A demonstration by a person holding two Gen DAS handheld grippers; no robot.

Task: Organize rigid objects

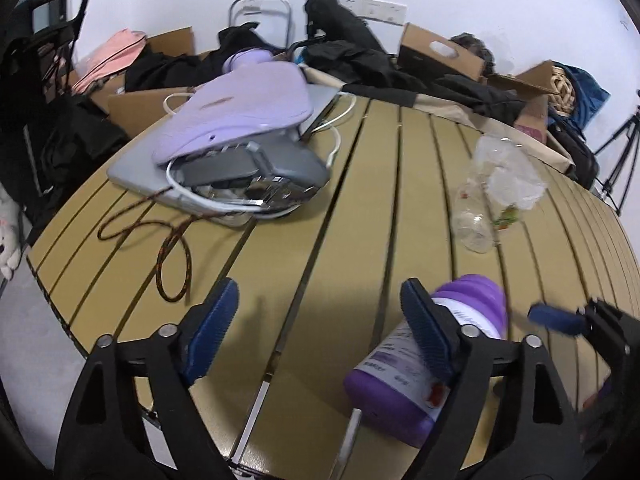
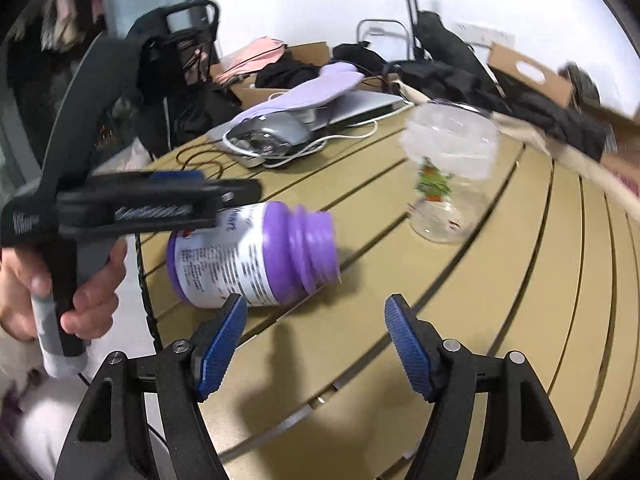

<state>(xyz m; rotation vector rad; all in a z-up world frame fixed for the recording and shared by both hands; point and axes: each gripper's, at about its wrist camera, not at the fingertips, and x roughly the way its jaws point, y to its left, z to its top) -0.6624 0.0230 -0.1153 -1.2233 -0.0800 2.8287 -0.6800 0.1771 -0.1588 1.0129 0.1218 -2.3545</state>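
The left gripper [image 1: 316,316] hangs over the near edge of the slatted table [image 1: 360,184] with its blue-padded fingers [image 1: 214,320] spread wide and nothing between them. Its right-hand finger stands in front of a purple bottle [image 1: 472,304] that lies on its side on the slats; whether pad and bottle touch cannot be told.

The right gripper [image 2: 316,330] is spread apart as well and holds nothing. The purple bottle [image 2: 256,256] lies just past its left finger, white label up, ribbed purple neck pointing to the right. Above the bottle the left gripper [image 2: 160,200] shows from the side, gripped by a hand [image 2: 80,280].

Farther out stands a clear plastic bottle [image 2: 448,176], upright and crumpled, with a small green and red print on its side; what it holds, if anything, is too blurred to tell. From the left wrist the same clear bottle [image 1: 492,192] sits well apart from the purple one.

At the far side of the table lies a heap: a pale purple pouch [image 1: 248,108] on a grey laptop [image 1: 132,172], a white cable [image 1: 200,196] and a dark cord [image 1: 168,248] looping across the slats. Beyond the table are cardboard boxes [image 1: 440,52] and black clothing [image 1: 360,64].
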